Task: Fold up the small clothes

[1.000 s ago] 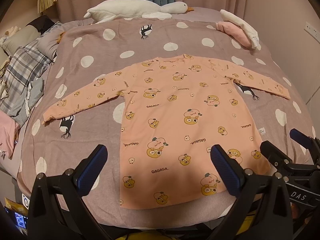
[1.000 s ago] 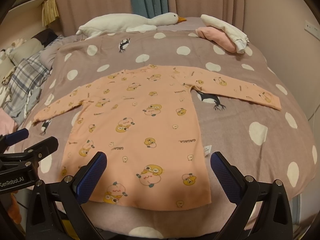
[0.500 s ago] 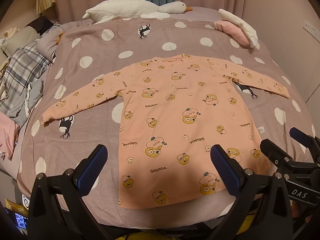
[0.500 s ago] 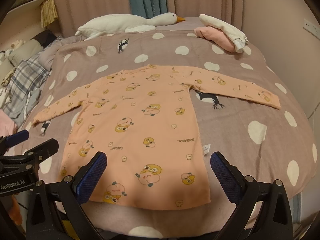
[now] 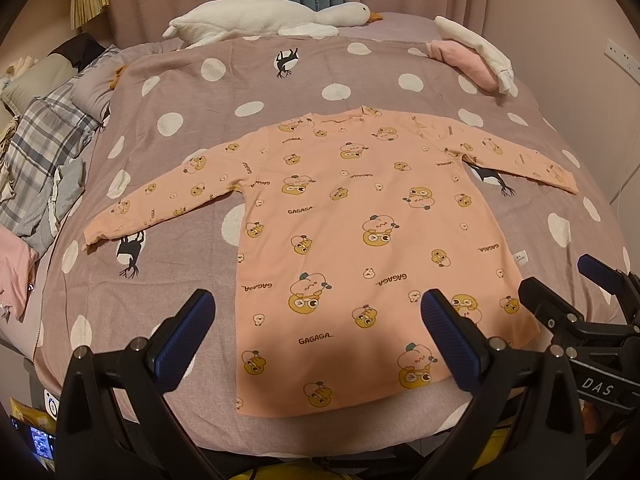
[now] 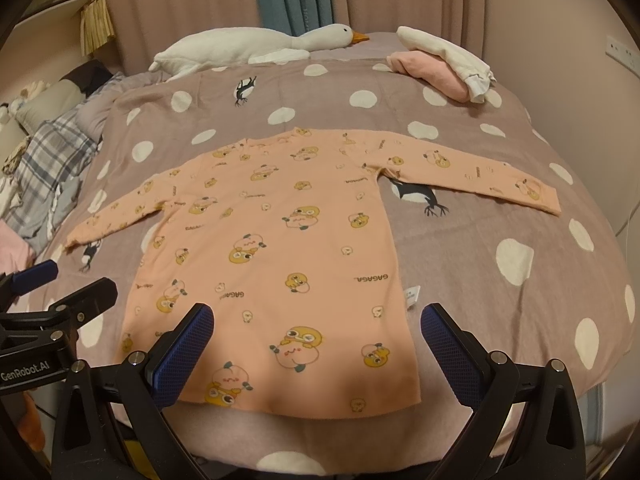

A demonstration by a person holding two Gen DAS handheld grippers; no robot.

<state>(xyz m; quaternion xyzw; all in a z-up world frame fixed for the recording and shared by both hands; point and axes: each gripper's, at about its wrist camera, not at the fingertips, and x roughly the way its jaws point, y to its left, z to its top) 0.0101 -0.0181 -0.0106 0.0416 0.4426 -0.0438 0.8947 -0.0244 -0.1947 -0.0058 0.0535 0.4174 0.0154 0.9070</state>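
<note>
A small peach long-sleeved shirt (image 5: 360, 232) with cartoon duck prints lies flat on the bed, both sleeves spread out, hem toward me. It also shows in the right wrist view (image 6: 280, 248). My left gripper (image 5: 316, 332) is open and empty, hovering above the hem's left part. My right gripper (image 6: 316, 336) is open and empty above the hem's right part. The right gripper shows at the right edge of the left wrist view (image 5: 576, 292); the left gripper shows at the left edge of the right wrist view (image 6: 60, 288).
The bed has a mauve polka-dot cover (image 5: 280, 92). A white goose plush (image 5: 260, 16) lies at the head. Pink and white folded clothes (image 5: 472, 56) sit at the far right. Plaid and grey clothes (image 5: 40, 152) are piled on the left.
Both grippers have drifted slightly; the shirt sits a little lower and nearer in the views. The shirt itself has not moved. Both grippers stay open.
</note>
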